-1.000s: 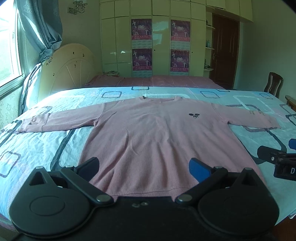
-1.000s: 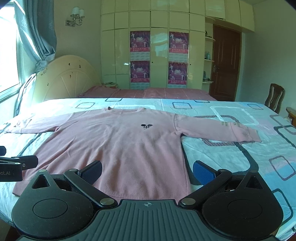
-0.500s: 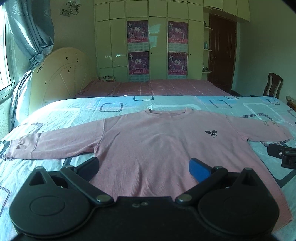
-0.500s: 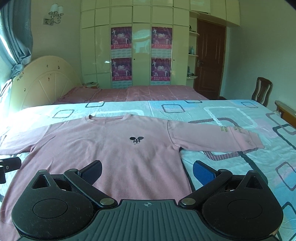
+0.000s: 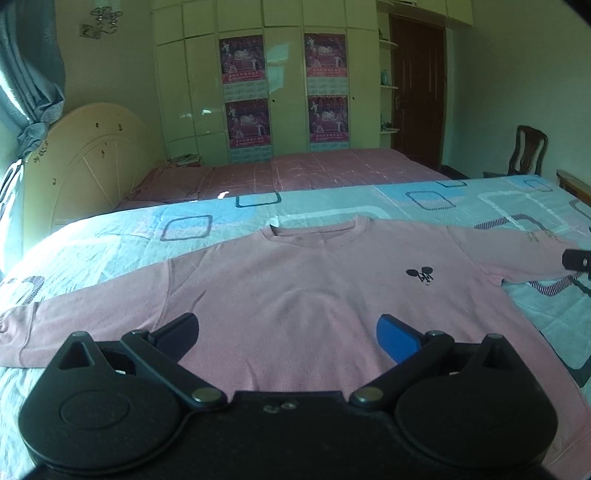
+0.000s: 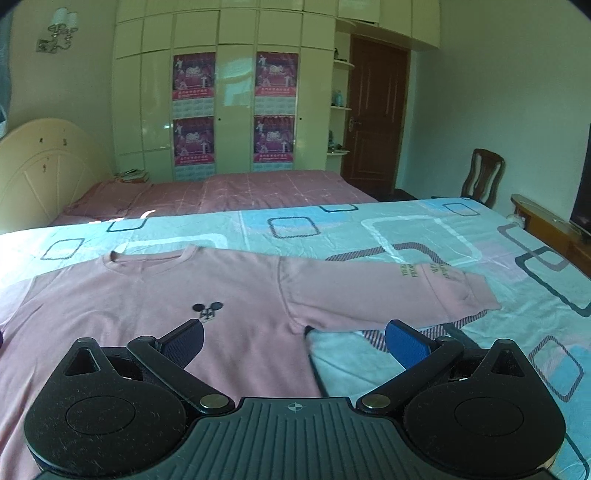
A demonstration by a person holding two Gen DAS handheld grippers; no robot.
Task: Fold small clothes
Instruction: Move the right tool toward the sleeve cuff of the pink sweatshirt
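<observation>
Nearest: left tool (image 5: 288, 334) w/ fingers spread wide, nothing between them, hanging over the lower chest of the pink sweatshirt (image 5: 314, 295). Right tool (image 6: 293, 338) also spread wide & empty; its dark finger sits over the shirt body just below the small black logo (image 6: 207, 309), its blue finger over the bedsheet (image 6: 424, 236) just below the sleeve, w/ the armpit seam between the two.

Sweatshirt lies flat, front up, on the bed, collar (image 5: 314, 230) pointing away from the cameras. Both sleeves stretched out sideways: one (image 5: 85, 317) runs to the left edge of the left wrist view, the other (image 6: 388, 291) ends in a cuff w/ small printed lettering, too blurred to read. In the left wrist view a dark bit of the right tool pokes in at the right edge, near that sleeve.

Sheet is light blue w/ rounded-square pattern. Beyond it: a second bed w/ pink-red cover (image 6: 221, 188), cream headboard (image 5: 92, 158) at left. Further back: wooden chair (image 6: 482, 173) at right, pale wardrobe w/ four posters (image 6: 194, 75), dark brown door (image 6: 376, 114), wall lamp (image 6: 57, 29) top left.
</observation>
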